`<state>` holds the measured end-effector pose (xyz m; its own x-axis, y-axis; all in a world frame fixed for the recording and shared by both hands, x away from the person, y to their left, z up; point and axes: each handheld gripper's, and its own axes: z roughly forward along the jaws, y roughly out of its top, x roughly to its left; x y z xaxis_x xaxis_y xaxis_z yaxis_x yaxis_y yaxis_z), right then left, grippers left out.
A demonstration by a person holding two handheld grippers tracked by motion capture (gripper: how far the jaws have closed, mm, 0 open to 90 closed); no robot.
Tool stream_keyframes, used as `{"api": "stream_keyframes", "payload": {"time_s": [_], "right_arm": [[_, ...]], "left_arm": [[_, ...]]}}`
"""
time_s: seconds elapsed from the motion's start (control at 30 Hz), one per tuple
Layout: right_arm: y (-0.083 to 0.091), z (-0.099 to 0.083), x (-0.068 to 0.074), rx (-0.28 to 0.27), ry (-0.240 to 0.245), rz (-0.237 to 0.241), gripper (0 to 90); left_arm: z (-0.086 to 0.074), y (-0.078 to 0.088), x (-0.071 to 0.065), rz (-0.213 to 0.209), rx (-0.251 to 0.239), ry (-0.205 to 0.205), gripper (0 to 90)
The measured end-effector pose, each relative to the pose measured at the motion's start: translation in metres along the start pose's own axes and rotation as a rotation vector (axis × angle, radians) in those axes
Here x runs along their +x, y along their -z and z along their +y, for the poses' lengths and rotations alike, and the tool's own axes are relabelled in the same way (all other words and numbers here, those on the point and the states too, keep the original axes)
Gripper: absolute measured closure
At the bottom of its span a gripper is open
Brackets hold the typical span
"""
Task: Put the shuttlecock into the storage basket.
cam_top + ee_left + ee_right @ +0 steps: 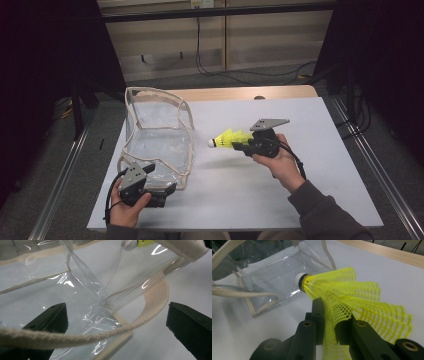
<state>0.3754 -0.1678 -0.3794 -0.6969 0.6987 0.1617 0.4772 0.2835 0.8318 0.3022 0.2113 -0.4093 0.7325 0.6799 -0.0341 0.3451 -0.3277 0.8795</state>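
Yellow mesh shuttlecock (231,138) is clenched by its skirt in the right claw (243,145); crushing may distort it. Left claw (115,322) stands released around the clear bag (157,132) strap (152,302), leaving the bag unsecured.

neon-yellow mesh shuttlecock (231,138) with a white, black-banded tip; clear bag (159,131) with cream trim; white desk (310,170); black fingers (318,315).

Table (300,200) lit evenly from overhead, white top bright; room around it dark, esp. far left & right. Soft shadow under shuttlecock (231,138). Glare streaks on clear plastic bag (82,302). Right gripper view: shuttlecock skirt blurs at the right. Left gripper view: near strap (37,338) soft.
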Motion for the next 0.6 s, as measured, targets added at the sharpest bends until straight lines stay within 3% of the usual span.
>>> {"api": "stream_keyframes", "payload": {"time_s": [0.6], "right_arm": [[0.009, 0.026, 0.004, -0.011, 0.013, 0.029, 79.6]], "left_arm": [[0.000, 0.000, 0.000, -0.002, -0.001, -0.001, 3.9]]}}
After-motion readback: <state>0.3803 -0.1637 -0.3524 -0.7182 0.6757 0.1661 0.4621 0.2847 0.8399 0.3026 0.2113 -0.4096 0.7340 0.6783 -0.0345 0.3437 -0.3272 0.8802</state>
